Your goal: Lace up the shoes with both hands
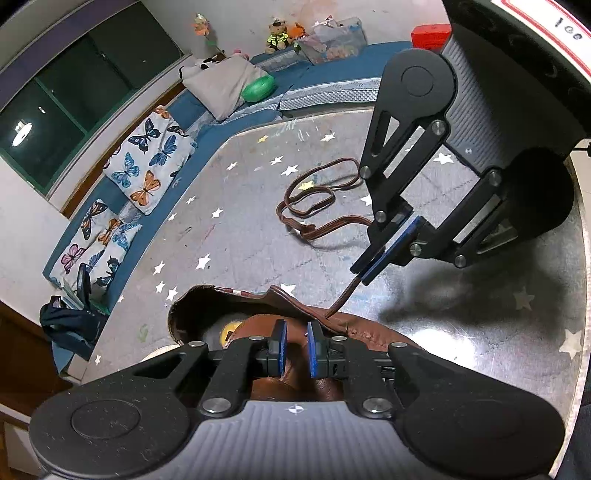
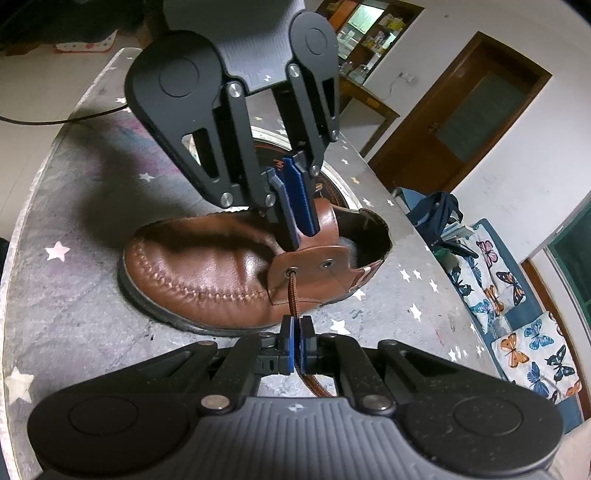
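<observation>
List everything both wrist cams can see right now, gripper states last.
Shoe: one, brown leather, on the table, toe toward the right-cam's left.
Lace: one, brown, loose loops on the table; its tip at the near-side front eyelet.
Table: one, grey with white stars.
Butterfly cushions: several, white with blue and orange, on the blue bench beyond the table.
Green ball: one, on the bench.
Teddy bear: one, by the far wall.
Door: one, brown.
Left gripper: over the shoe's tongue, slightly open.
Right gripper: shut on lace.
</observation>
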